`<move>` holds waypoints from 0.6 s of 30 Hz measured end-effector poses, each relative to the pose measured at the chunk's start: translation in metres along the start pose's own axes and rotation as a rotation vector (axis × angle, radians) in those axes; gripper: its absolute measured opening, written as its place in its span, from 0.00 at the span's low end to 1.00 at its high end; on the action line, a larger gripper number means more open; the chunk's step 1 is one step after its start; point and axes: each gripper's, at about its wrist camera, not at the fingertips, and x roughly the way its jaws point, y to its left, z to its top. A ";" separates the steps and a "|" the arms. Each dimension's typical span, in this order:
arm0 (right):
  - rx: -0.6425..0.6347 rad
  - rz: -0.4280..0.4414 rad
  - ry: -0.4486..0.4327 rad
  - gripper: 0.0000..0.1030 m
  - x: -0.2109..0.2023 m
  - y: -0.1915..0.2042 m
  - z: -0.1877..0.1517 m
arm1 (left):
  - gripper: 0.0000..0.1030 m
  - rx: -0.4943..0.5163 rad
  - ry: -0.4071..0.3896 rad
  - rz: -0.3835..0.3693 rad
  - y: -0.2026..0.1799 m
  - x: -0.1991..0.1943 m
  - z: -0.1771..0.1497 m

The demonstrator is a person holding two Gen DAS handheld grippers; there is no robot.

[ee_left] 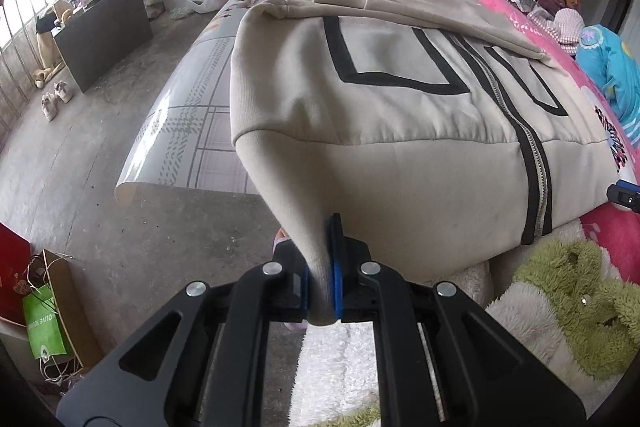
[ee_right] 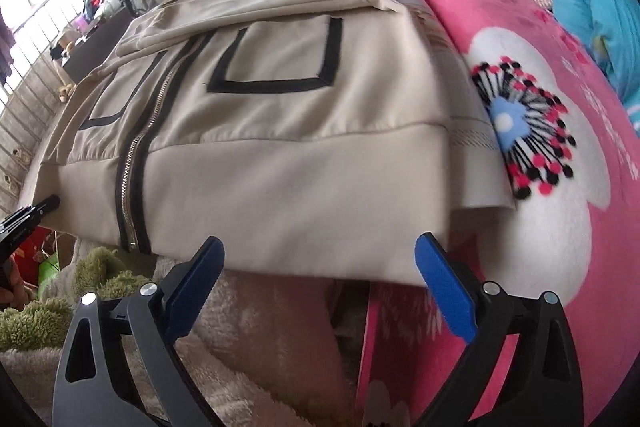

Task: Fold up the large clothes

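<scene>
My left hand-held gripper (ee_left: pixel 320 267) pinches the beige jacket's (ee_left: pixel 400 99) hem corner; my right hand-held gripper (ee_right: pixel 320 263) stands wide open at the hem.

From the left wrist, the jacket lies zipped on the bed (ee_left: pixel 192 115), sleeves folded across its chest, its lower left corner pulled off the bed's edge and clamped between my blue pads, which hide the corner's tip. The right hand-held gripper is only a dark sliver at the frame's right edge. A green plush toy (ee_left: pixel 580 303) sits low right. From the right wrist, nothing lies between my spread blue fingers (ee_right: pixel 444 291); the hem (ee_right: pixel 280 195) hangs just beyond them, blurred. The pink flowered blanket (ee_right: pixel 540 147) shows beside the jacket here, while the left grip is cut off at the frame's left edge.
</scene>
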 end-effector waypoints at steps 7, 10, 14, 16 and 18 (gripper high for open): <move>0.075 -0.004 -0.017 0.81 -0.003 -0.027 0.002 | 0.08 0.002 0.000 0.002 0.000 -0.001 -0.001; 0.126 0.024 -0.006 0.74 0.004 -0.039 0.007 | 0.08 0.002 -0.002 0.000 -0.001 -0.001 -0.001; 0.219 0.093 0.042 0.47 0.015 -0.056 0.004 | 0.08 0.005 -0.004 0.001 -0.001 -0.002 -0.001; 0.226 0.116 0.055 0.24 0.014 -0.056 0.002 | 0.08 0.018 -0.016 0.001 -0.002 -0.004 -0.001; 0.204 0.112 0.055 0.09 0.008 -0.052 0.000 | 0.06 0.026 -0.031 -0.017 -0.003 -0.011 -0.001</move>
